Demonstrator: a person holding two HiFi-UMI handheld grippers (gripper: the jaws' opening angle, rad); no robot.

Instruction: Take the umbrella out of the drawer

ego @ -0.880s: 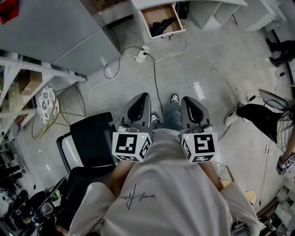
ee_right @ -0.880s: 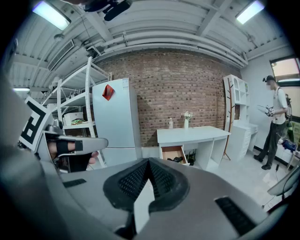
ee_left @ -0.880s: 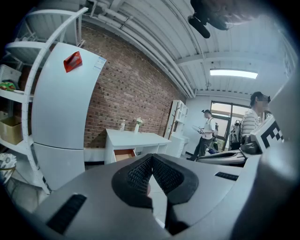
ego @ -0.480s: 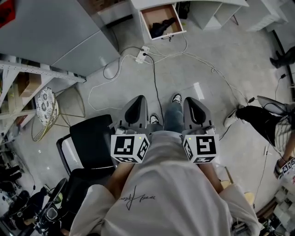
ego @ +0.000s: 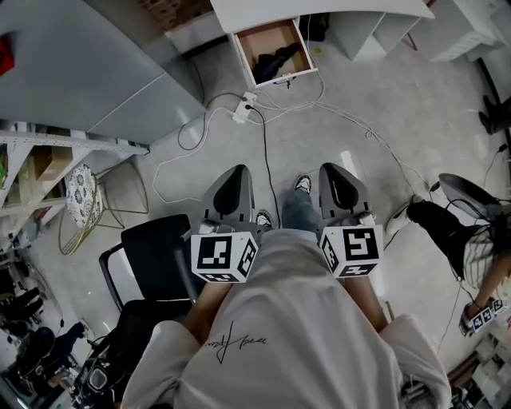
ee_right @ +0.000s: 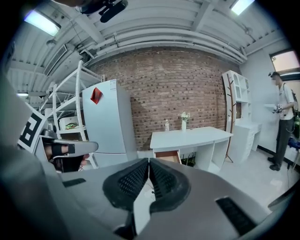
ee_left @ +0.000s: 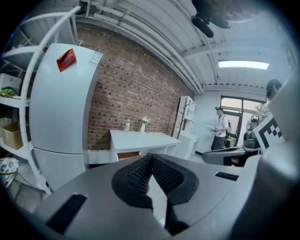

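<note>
Grey concrete floor (ego: 431, 104) is spreading out below us in the head view. We are holding the left gripper (ego: 236, 172) and the right gripper (ego: 332, 169) side by side near our belly, pointing forward and a little down. Far ahead, the brown wooden drawer (ego: 257, 41) is hanging open under the white desk (ego: 319, 12), with the dark umbrella (ego: 275, 57) lying inside. In the left gripper view, the bumpy black pads (ee_left: 138, 173) are pressing together, holding nothing. In the right gripper view, the jaws are also shut tight and empty, facing the brick wall (ee_right: 187, 93).
</note>
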